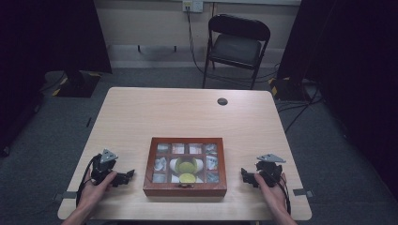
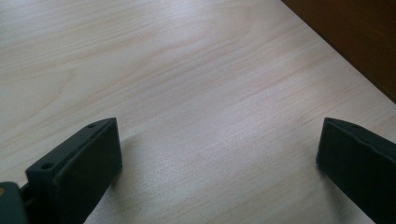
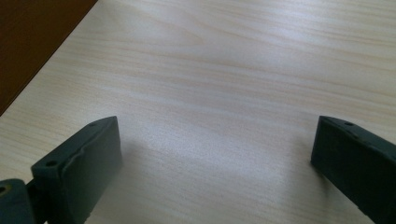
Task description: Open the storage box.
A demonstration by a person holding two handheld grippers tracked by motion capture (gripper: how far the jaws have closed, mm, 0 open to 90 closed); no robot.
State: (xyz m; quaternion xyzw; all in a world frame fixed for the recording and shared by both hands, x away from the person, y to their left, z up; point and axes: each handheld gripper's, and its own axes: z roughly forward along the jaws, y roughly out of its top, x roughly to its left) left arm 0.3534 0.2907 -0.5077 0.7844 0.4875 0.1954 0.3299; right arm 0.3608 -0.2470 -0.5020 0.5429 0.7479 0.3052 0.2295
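Between the Grippers: A Box Set Crosswise

On the counter (image 1: 141,112), near its front edge, a box (image 1: 185,166) is laid with its long axis left to right, clasp toward the person. Its compartments' contents are blurred behind glass. The left gripper (image 1: 129,176) and right gripper (image 1: 244,174) are rested beside it, fingers released, nothing grasped.

The high view is coming through dim and slightly soft — dark curtains are swallowing both upper corners while the pale bench (image 1: 187,112) is catching most of the light. The glass lid of the wooden box (image 1: 185,166) is throwing back pale glare. In the left gripper view and the right gripper view the wood grain is showing brightly, with a soft sheen between the jaws — each jaw is casting a faint, blurred shadow and sitting a little out of focus.
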